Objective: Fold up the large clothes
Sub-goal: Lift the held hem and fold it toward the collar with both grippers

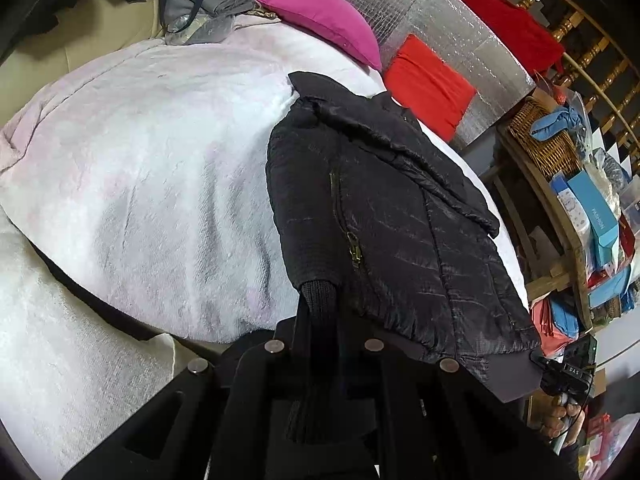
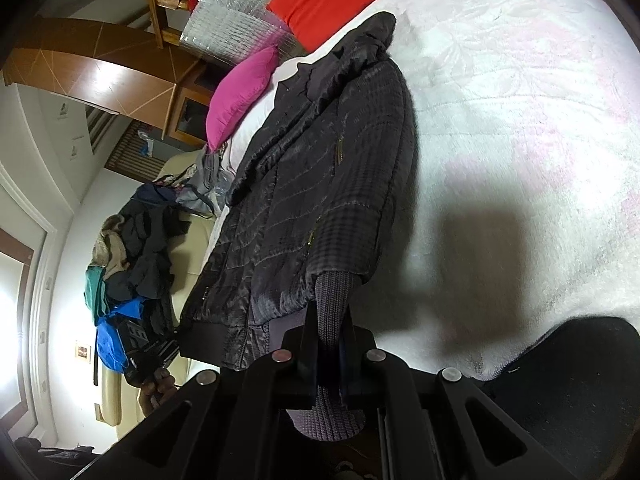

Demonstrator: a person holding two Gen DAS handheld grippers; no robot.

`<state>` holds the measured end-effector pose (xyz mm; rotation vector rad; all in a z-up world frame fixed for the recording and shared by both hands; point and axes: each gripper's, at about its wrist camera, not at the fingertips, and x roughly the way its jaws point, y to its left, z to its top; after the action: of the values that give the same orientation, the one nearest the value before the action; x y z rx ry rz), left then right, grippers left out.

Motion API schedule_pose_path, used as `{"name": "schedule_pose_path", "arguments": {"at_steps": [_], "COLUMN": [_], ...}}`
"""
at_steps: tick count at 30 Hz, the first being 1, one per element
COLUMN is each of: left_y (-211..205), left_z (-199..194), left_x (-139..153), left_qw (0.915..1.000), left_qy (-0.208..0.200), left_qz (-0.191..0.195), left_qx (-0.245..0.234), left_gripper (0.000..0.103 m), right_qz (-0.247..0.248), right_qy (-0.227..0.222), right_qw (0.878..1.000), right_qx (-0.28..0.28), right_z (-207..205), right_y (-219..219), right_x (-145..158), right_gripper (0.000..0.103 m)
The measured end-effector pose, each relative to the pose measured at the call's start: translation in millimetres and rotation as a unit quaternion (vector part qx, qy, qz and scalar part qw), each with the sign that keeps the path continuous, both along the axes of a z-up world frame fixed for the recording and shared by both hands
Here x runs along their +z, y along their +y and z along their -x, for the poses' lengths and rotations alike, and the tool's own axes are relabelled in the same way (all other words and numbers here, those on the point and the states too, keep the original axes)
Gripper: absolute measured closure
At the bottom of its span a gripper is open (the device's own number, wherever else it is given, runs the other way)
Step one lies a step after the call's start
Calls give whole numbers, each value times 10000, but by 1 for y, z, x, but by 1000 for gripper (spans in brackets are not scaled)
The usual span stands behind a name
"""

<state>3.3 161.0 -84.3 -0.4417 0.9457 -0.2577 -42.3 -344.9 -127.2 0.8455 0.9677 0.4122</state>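
I am standing at a bed (image 1: pixel 140 160) covered with a pale, fluffy blanket. A black quilted jacket (image 1: pixel 384 208) lies flat on it, collar toward the pillows, hem toward me.

My left gripper (image 1: pixel 318 320) is clamped on the ribbed knit cuff (image 1: pixel 318 300) of one sleeve, at the hem corner nearest that hand. My right gripper (image 2: pixel 330 324) is clamped the same way on the other ribbed cuff (image 2: pixel 334 300), with more of the knit bunched behind the fingers. Both sets of fingers are fully closed on fabric; neither is empty.

My guess is that the sleeves are about to be drawn in or the hem carried toward the collar.

What could go wrong:
- The cuffs are stretchy, so a pull may stretch the knit instead of moving the heavier padded body, and the fold would land crooked.
- The shell looks slick; layers could slide apart when lifted.
- If one hand travels further than the other, the jacket would twist.
- The plush blanket may drag on the jacket and ruck up under it.
- A pink pillow (image 1: pixel 324 16) and a red pillow (image 1: pixel 432 84) sit just beyond the collar, so a long fold could run into them.
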Motion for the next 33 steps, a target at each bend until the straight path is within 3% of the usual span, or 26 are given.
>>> {"name": "schedule_pose_path", "arguments": {"at_steps": [10,33], "left_y": [1,-25], "left_z": [-3,-22], "left_x": [13,56], "left_qw": [9999,9977], "left_qy": [-133,-420], "left_qz": [83,-532], "left_qx": [-39,76], "left_gripper": [93,93], "right_qz": [-43,-170], "right_qy": [-218,-670], "right_qw": [9998,9975], "right_qx": [9,-150], "right_z": [-4,-21], "right_y": [-5,-5], "right_x": [11,42], "right_gripper": [95,95]}}
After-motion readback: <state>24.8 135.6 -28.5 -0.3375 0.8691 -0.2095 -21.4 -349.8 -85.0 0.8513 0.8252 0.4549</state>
